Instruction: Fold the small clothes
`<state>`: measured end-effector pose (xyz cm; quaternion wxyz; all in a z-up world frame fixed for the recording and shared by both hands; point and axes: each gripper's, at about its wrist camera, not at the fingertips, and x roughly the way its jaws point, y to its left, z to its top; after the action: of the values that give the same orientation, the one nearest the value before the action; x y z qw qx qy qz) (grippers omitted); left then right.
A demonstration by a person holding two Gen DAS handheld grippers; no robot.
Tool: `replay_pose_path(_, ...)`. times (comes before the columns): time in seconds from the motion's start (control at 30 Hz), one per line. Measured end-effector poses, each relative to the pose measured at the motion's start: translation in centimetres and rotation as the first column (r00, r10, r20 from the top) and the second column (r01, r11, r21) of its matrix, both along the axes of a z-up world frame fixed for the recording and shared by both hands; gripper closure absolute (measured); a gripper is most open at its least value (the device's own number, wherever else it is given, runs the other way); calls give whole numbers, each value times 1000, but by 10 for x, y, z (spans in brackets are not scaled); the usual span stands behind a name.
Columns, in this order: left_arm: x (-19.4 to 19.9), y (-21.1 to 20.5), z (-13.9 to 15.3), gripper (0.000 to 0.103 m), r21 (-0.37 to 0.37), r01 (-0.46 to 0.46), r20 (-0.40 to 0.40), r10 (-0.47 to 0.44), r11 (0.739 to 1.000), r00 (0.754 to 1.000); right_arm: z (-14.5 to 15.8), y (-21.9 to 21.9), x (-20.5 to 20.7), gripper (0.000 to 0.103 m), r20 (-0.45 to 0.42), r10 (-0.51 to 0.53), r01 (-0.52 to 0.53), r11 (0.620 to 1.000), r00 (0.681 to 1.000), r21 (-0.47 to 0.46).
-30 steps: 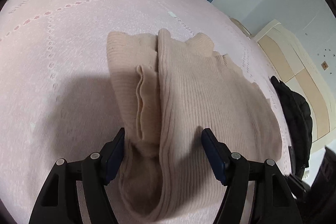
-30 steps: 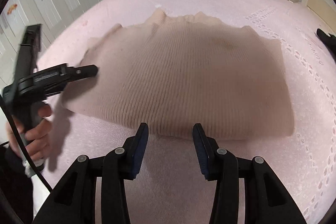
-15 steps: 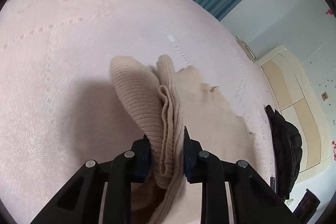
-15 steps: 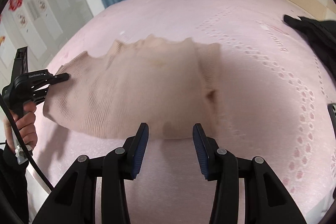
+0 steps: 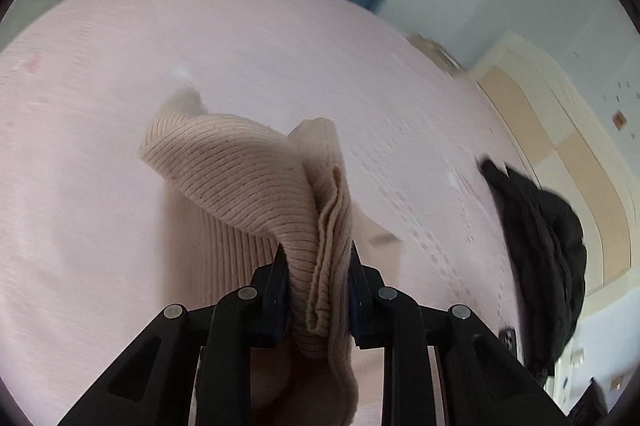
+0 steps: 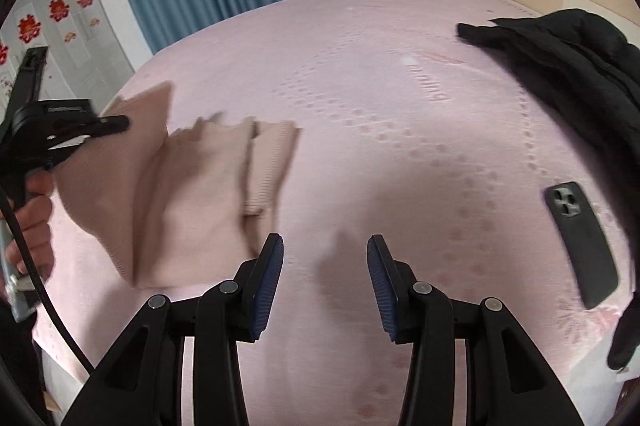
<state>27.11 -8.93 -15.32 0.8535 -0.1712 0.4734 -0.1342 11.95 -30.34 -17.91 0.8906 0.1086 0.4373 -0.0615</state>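
Fingers of the left gripper pinch a bunched edge of the beige ribbed sweater, lifting it off the pink bed while the rest drapes down, still partly resting on the bedspread. Right gripper fingers stand apart with nothing between them, hovering over bare bed just right of the sweater; farther right lie a dark phone and a black jacket. Judging by the lie, one fold is underway, the garment roughly doubled but blurred and not laid flat; squaring and final folds remain.
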Motion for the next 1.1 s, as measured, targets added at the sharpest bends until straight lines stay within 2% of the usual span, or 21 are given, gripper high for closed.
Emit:
replay_pose_path(0.13,-7,-47,-37,77,-3,94,-74,-94,996,993,-1,-18,-11,60,-14,-13,12,1000,1000,-18)
replay_pose_path(0.17,-9,-52,-44,75,-28,123,-99,-125,992,987,0,-18,-12,60,-16,-11,10,1000,1000,-16)
replay_pose_path(0.23,-11,-53,-49,74,-136,181,-137,-199,974,970,-1,-18,-13,60,-16,1,-1,1000,1000,-10)
replay_pose_path(0.27,-12,-46,-45,71,-170,188,-130,-211,967,969,-1,-16,-12,60,-18,11,-11,1000,1000,-5)
replay_pose_path(0.3,-13,-40,-40,68,-171,188,-113,-209,967,971,-2,-13,-10,60,-17,31,-31,999,999,8)
replay_pose_path(0.47,-20,12,-6,50,-17,145,-6,-145,989,989,1,12,12,59,40,127,-131,985,991,111)
replay_pose_path(0.57,-21,43,-5,50,76,104,-8,-103,992,995,2,30,32,59,77,166,-177,966,983,187)
replay_pose_path(0.7,-32,80,-21,50,113,87,-44,-82,990,996,-5,51,59,59,105,188,-211,934,977,290)
replay_pose_path(0.8,-41,96,-38,50,78,82,-78,-76,994,994,-19,70,79,60,68,168,-180,947,983,265)
replay_pose_path(0.83,-45,98,-42,50,62,89,-89,-84,994,992,-27,77,87,70,34,154,-158,962,988,221)
replay_pose_path(0.87,-48,99,-47,50,47,104,-102,-98,994,990,-33,80,92,90,8,152,-151,970,988,193)
replay_pose_path(0.93,-54,98,-53,50,37,127,-99,-123,991,987,-40,86,94,92,1,208,-206,968,978,145)
replay_pose_path(1.0,-61,96,-56,50,21,159,-79,-157,987,984,-29,70,77,94,104,195,-209,967,975,144)
replay_pose_path(1.03,-63,96,-57,50,14,174,-72,-173,985,982,-23,55,65,94,161,163,-193,962,973,195)
replay_pose_path(1.1,-64,95,-59,50,3,202,-62,-201,979,978,-29,43,61,94,130,127,-151,969,983,194)
